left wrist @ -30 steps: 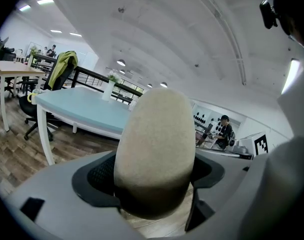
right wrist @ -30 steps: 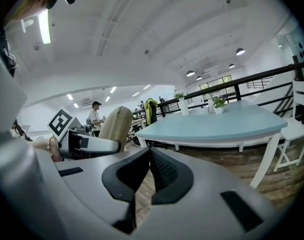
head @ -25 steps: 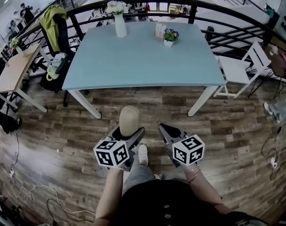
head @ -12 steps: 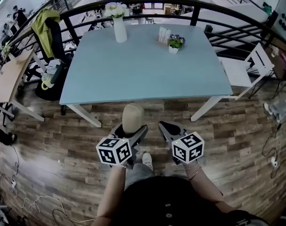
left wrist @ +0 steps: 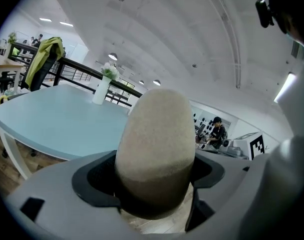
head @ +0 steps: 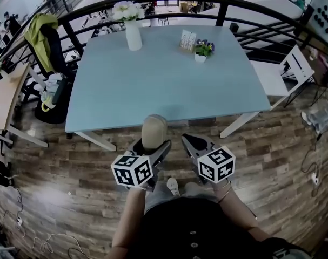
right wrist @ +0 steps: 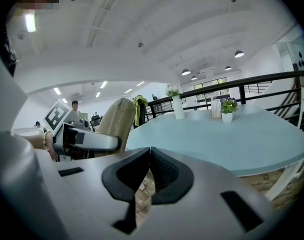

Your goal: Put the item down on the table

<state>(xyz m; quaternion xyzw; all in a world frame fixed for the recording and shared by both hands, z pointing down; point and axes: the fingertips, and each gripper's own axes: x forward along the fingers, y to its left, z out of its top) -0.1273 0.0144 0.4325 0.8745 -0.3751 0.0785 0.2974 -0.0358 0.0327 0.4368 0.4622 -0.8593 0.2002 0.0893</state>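
Beige and matte, the rounded item (head: pixel 153 131) sits clamped by its lower half in the left gripper (head: pixel 153 146), low centre, at the pale blue table's (head: pixel 169 85) near edge. It looks light and slightly soft. The right gripper (right wrist: pixel 149 170) is closed and empty. The wooden floor (head: pixel 288 144) lies below.

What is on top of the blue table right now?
On the table, at its far end: a white vase of flowers, a small potted plant and a white card stand. The beige item in the left gripper covers a bit of the near edge.
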